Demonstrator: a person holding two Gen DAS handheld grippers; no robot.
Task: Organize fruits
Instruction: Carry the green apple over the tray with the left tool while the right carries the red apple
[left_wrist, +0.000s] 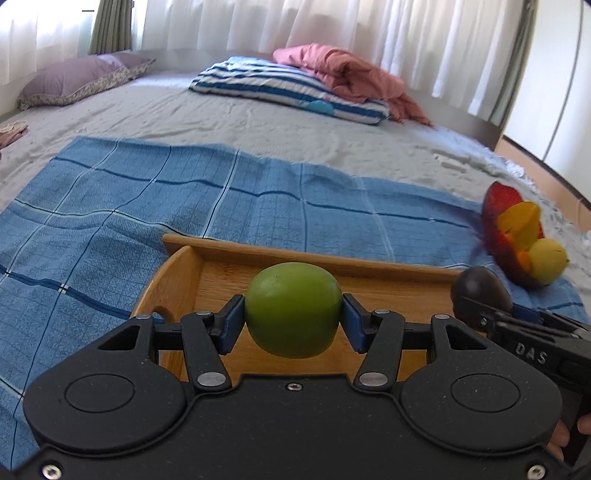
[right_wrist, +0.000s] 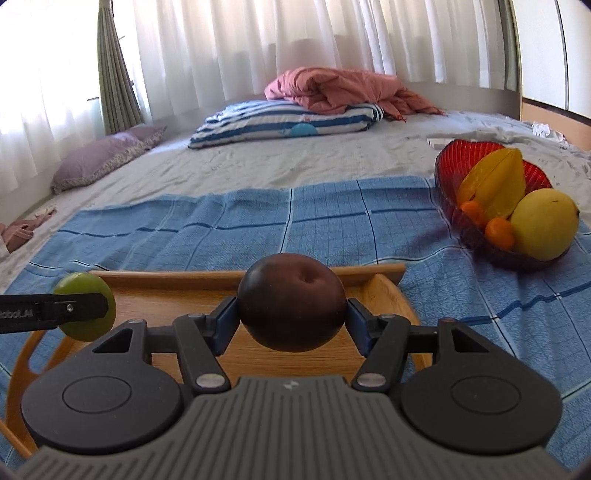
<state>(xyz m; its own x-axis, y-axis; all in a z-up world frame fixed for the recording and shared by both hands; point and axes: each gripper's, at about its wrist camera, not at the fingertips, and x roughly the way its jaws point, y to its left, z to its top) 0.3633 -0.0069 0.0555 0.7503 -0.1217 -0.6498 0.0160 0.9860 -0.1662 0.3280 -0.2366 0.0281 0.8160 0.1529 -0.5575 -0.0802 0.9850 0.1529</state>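
Green fruit (left_wrist: 292, 309), smooth and round, between left gripper (left_wrist: 292, 321) pads.

one green fruit (left_wrist: 292, 309); one dark fruit (right_wrist: 291, 301); two oranges (right_wrist: 498, 232); one tray (right_wrist: 166, 291)

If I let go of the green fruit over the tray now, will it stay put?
Probably it rolls: the green fruit looks round and smooth, and only the left gripper pads at its sides hold it. The tray has raised walls, which should likely stop it. Its skin looks glossy, so it may slip if the grip loosens slowly.
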